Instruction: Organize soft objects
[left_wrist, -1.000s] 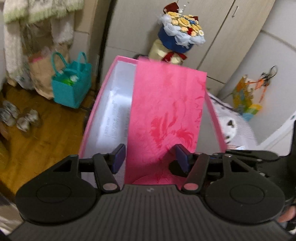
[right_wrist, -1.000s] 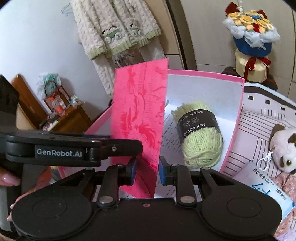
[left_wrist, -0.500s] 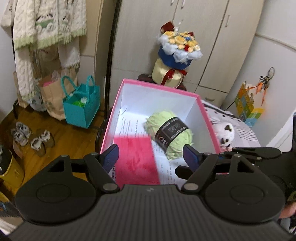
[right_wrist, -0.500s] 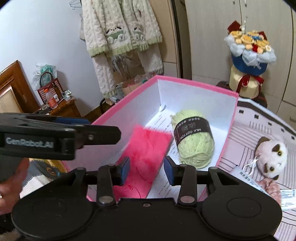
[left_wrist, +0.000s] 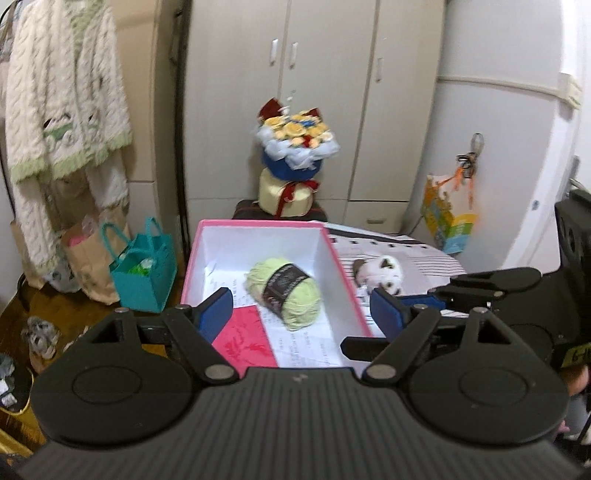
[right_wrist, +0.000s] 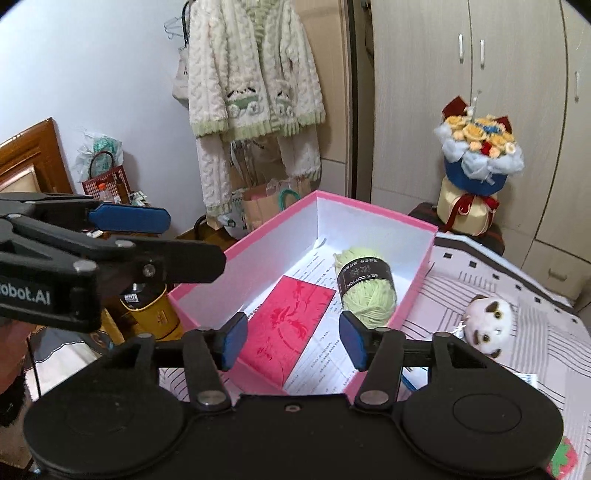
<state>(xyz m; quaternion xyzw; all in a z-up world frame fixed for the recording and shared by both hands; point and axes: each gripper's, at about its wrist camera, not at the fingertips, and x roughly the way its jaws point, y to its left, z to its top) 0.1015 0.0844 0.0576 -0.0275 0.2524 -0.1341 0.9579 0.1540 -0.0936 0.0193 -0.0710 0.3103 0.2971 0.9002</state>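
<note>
A pink box with a white inside stands open on the bed. In it lie a light green yarn ball with a black band and a flat pink cloth on a printed sheet. My left gripper is open and empty above the box's near end. My right gripper is open and empty above the pink cloth. A small white plush animal lies on the striped bedding right of the box.
A flower bouquet stands behind the box by the wardrobe. A teal bag and paper bag sit on the floor at left. A knitted cardigan hangs on the wall. A strawberry-like item lies at lower right.
The pink cloth was held upright in the right gripper, then dropped flat into the box. Both grippers opened wider and drew back and up from the box.
</note>
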